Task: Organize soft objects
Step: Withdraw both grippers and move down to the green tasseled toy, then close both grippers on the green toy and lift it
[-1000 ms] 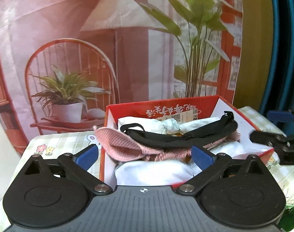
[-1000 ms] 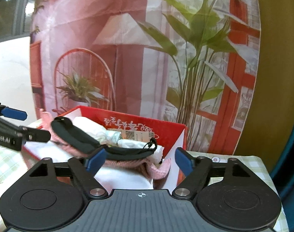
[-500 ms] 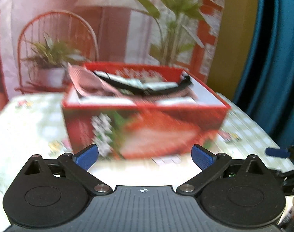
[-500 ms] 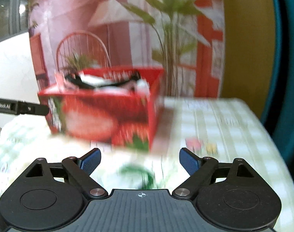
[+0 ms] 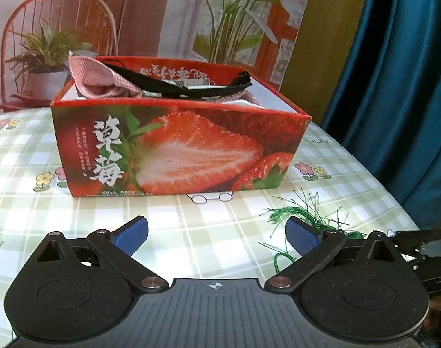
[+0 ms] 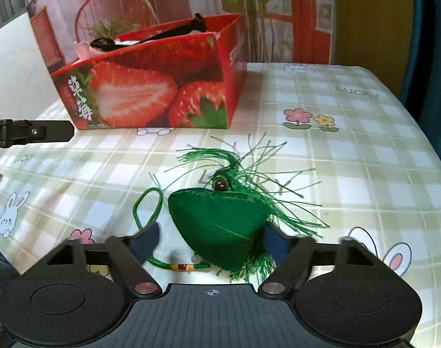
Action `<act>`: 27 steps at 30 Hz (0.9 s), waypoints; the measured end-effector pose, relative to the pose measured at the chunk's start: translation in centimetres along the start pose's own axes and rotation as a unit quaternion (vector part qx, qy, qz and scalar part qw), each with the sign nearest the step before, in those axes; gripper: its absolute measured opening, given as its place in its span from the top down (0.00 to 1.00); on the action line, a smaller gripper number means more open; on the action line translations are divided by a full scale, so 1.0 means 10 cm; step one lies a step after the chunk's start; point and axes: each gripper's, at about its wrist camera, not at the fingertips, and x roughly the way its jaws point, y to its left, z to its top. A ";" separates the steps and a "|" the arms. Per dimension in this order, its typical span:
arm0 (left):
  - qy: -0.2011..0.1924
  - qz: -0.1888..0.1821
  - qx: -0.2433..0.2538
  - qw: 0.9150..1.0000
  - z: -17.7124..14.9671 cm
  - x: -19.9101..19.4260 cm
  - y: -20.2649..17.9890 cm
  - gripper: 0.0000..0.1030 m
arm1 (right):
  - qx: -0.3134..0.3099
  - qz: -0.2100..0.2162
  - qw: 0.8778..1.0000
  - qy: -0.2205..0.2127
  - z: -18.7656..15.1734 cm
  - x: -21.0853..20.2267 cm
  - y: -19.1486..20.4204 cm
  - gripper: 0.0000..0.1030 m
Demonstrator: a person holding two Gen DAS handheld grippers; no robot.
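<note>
Green and soft, the small cloth pouch with a thread tassel (image 6: 217, 226) lies on the checked tablecloth (image 6: 351, 150), near the red strawberry cardboard box (image 6: 151, 87). It looks light and squishy. The right gripper (image 6: 211, 240) is closing around its fat middle, a good place to pinch. The left gripper (image 5: 216, 232) is spread, holding nothing.

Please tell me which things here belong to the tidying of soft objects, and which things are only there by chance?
Part of the job:
- green tasselled pouch, between the closing right gripper
- strawberry box
- pink knit cloth and black strap inside it

Just there:
- checked tablecloth
- printed backdrop
- blue curtain
</note>
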 end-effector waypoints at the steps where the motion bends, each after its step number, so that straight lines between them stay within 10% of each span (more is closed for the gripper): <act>1: 0.003 -0.006 -0.002 1.000 -0.01 0.02 0.01 0.05 | -0.005 0.002 1.000 0.001 0.02 0.02 0.02 0.42; 17: 0.050 -0.067 -0.064 0.994 -0.22 0.16 0.19 0.35 | -0.145 0.104 0.984 0.015 0.33 0.54 1.07 0.45; 27: 0.082 -0.089 -0.090 0.989 -0.37 0.28 0.27 0.41 | -0.123 0.107 0.987 -0.004 0.13 0.52 1.07 0.45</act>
